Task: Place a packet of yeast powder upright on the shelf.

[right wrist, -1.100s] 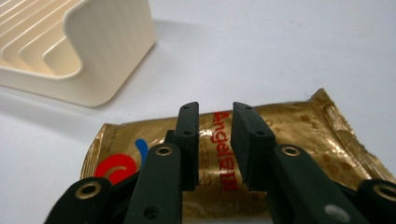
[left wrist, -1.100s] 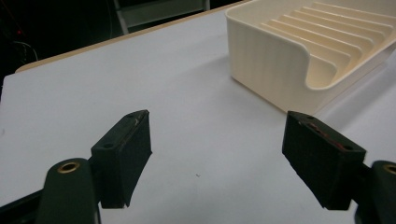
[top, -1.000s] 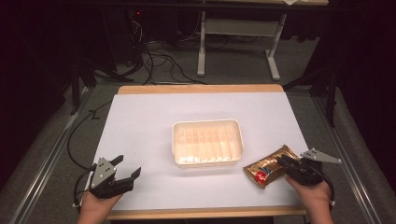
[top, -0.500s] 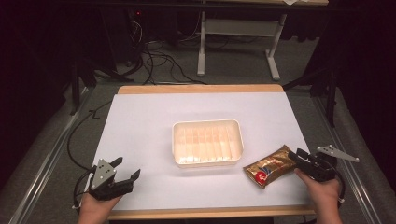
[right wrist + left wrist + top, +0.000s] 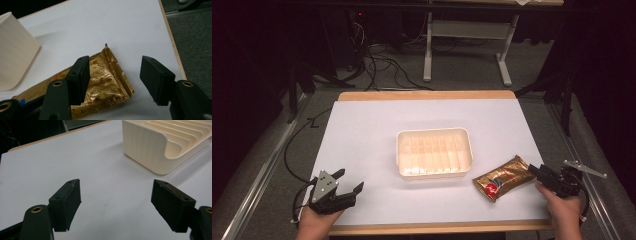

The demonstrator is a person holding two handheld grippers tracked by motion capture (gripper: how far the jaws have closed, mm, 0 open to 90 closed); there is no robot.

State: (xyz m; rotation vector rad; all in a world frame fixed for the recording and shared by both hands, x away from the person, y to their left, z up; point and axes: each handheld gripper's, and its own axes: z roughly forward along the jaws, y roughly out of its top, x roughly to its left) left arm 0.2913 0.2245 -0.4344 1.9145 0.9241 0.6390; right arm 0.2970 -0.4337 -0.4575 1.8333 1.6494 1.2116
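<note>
The gold foil packet lies flat on the white table, just right of the cream ridged tray (near the front right corner). The right gripper is spread wide over the packet's crimped end; one jaw overlaps the foil, the other stands clear on bare table. The left gripper, also spread, holds nothing, near the tray's corner at the front left.

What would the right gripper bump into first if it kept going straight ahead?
Most likely the gold snack packet: the open right gripper points over its crimped end, which lies between the jaws. Height above it is unclear.
</note>
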